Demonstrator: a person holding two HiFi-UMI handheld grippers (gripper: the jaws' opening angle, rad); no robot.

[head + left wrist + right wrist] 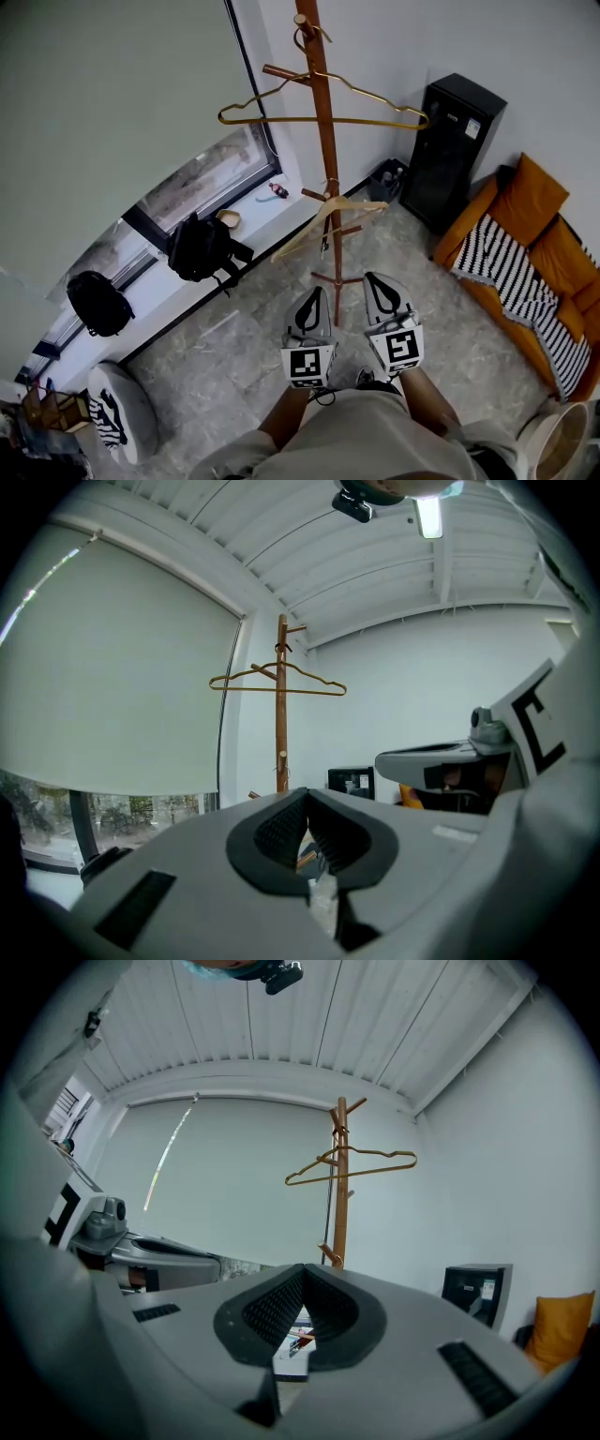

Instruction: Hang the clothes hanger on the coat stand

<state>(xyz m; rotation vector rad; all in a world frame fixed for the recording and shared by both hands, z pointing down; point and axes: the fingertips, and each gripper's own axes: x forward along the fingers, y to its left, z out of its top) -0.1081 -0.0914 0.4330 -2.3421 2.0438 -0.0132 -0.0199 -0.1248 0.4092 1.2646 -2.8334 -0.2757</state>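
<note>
A wooden coat stand (325,141) rises from the stone floor ahead of me. On one of its upper pegs hangs a gold wire hanger (323,118), and a pale wooden hanger (325,223) hangs lower on the pole. Both grippers are side by side below the stand's foot. The left gripper (316,293) and the right gripper (376,279) are shut with nothing in them. The left gripper view has its closed jaw tips (307,795) below the stand (281,714) and the gold hanger (277,682). The right gripper view shows the same: tips (302,1275), stand (340,1185), gold hanger (352,1164).
A black backpack (202,248) and a second black bag (98,302) rest on the window sill at the left. A black cabinet (455,150) stands at the back right, beside an orange sofa with a striped blanket (530,258). A round cushion (117,408) lies at the lower left.
</note>
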